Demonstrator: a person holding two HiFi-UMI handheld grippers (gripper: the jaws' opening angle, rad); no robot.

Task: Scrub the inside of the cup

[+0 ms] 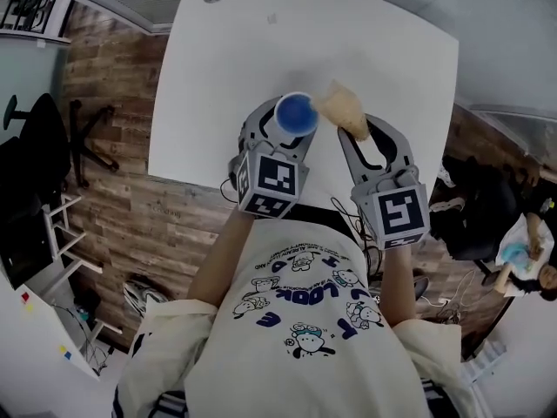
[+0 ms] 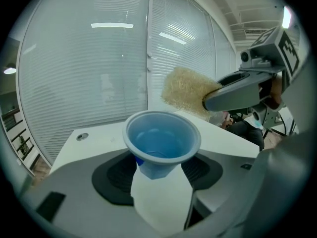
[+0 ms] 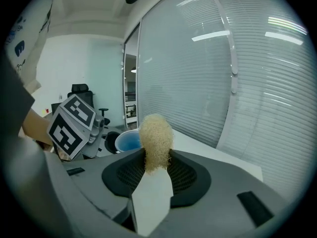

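The left gripper (image 2: 157,180) has its jaws closed on the lower part of a blue cup (image 2: 161,140), which is held above the white table (image 1: 261,50) near its near edge, with its open mouth tilted up. The right gripper (image 3: 156,175) has its jaws clamped on a tan scrub sponge (image 3: 156,143). The sponge's free end sticks out past the jaws. It sits just beside the cup's rim, outside the cup.

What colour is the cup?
Blue. The cup, held in the left tongs, shows best in the left gripper view.
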